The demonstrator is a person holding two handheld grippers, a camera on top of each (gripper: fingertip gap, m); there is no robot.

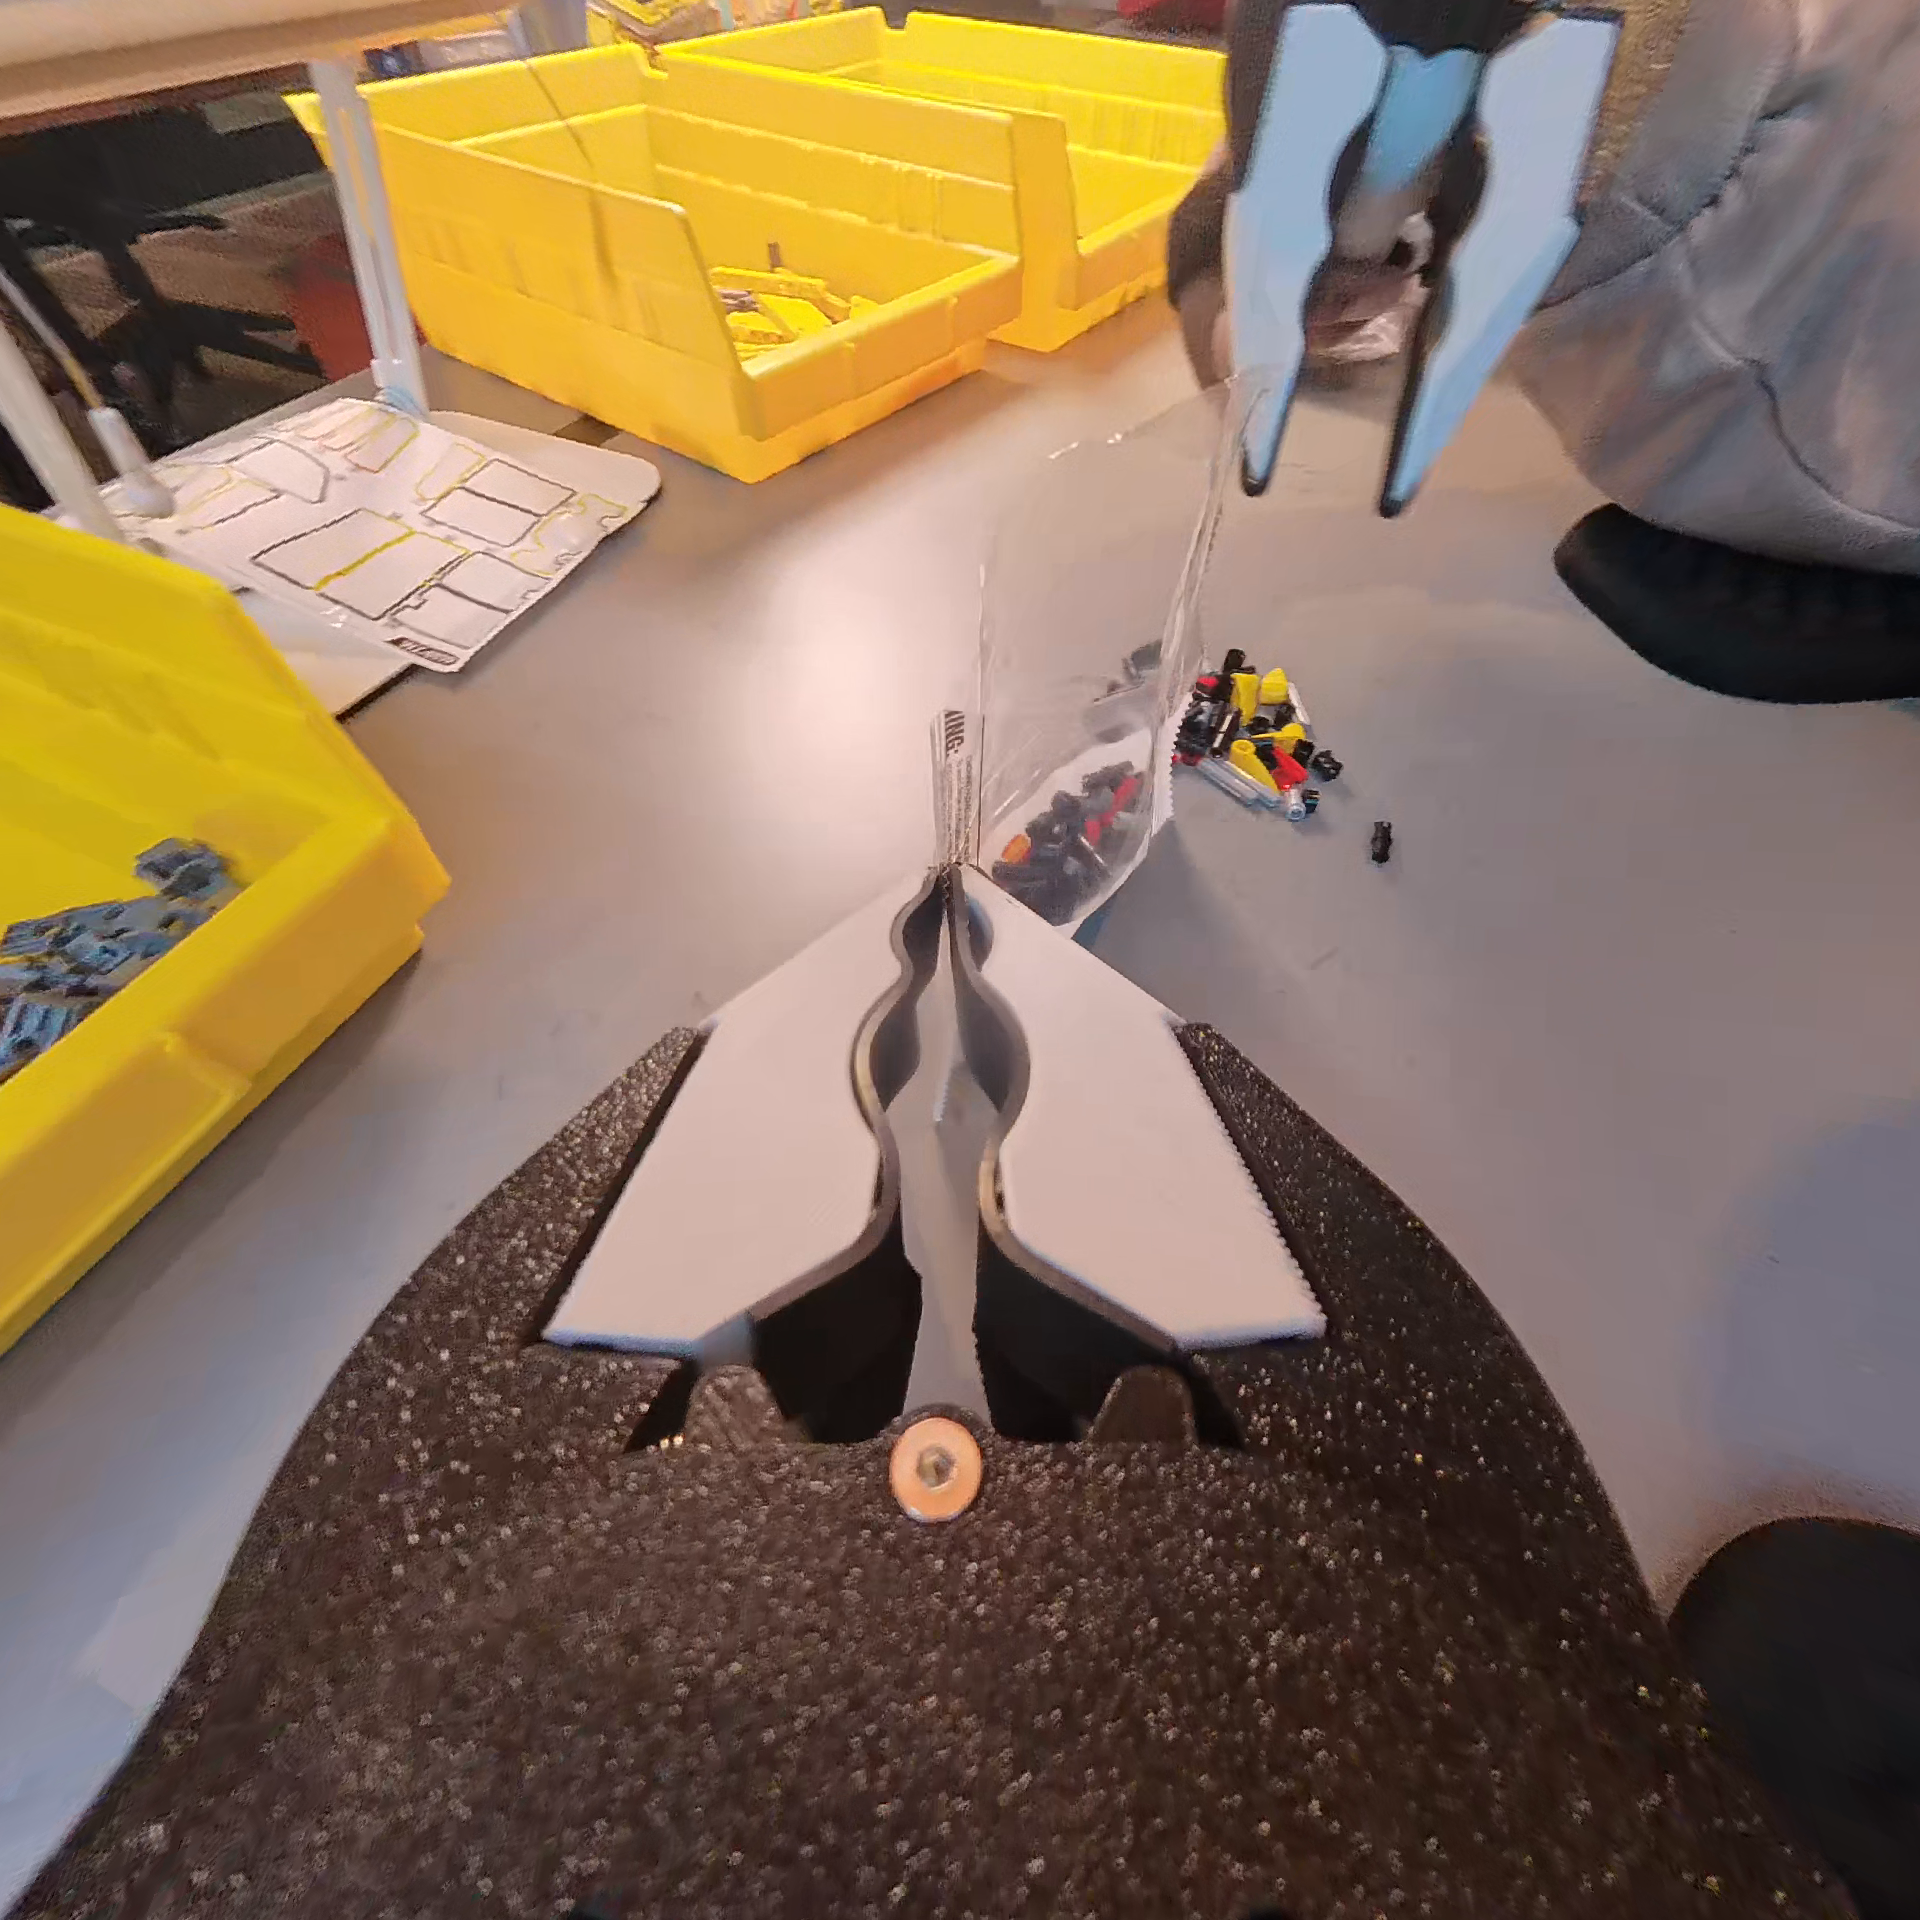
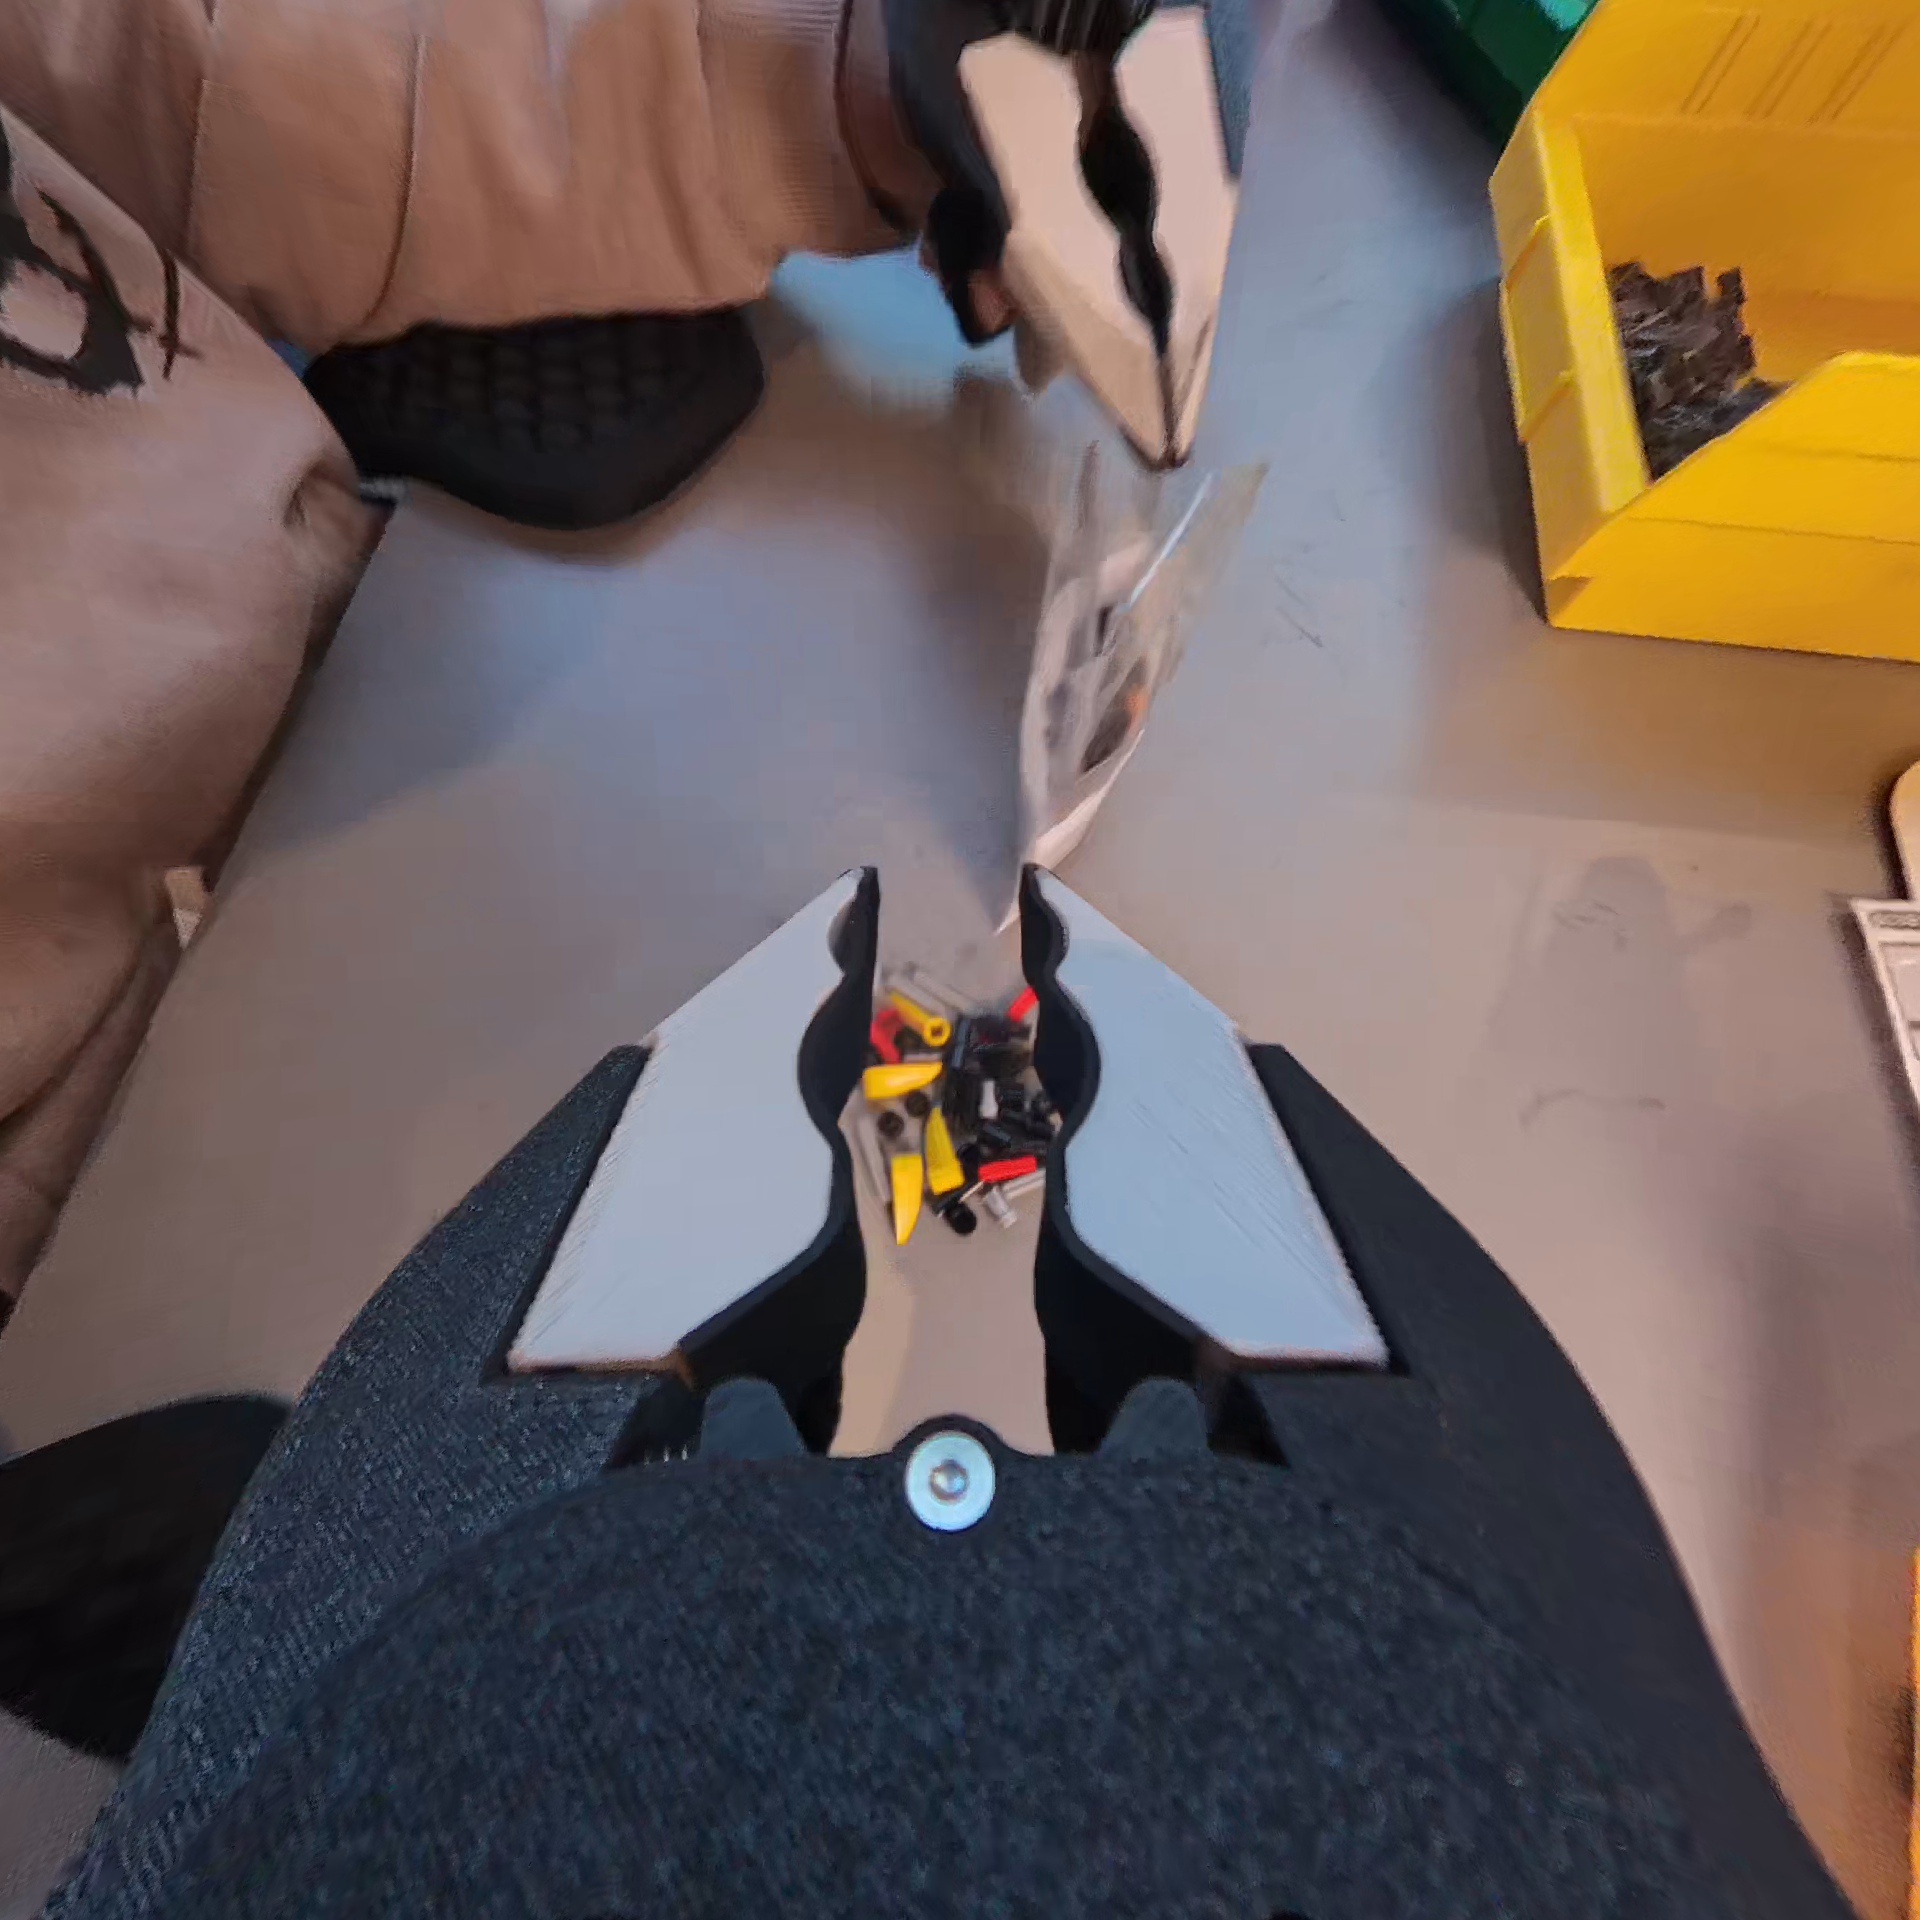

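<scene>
left hand-held gripper [image 1: 948,883] pinches upright bag [image 1: 1081,675].

A strip of small black print runs along the edge of the clear plastic bag [image 1: 1060,665], just beyond the closed tips of the left gripper [image 1: 948,881]; it is seen edge-on and is too fine to make out. Far to the left on the grey table [image 1: 727,675], a white sticker sheet [image 1: 395,520] carries a short dark printed mark at its near corner, blurred. In the right wrist view, a white printed sheet [image 2: 1896,987] lies at the table's right edge, its lines of print too small to read.
</scene>
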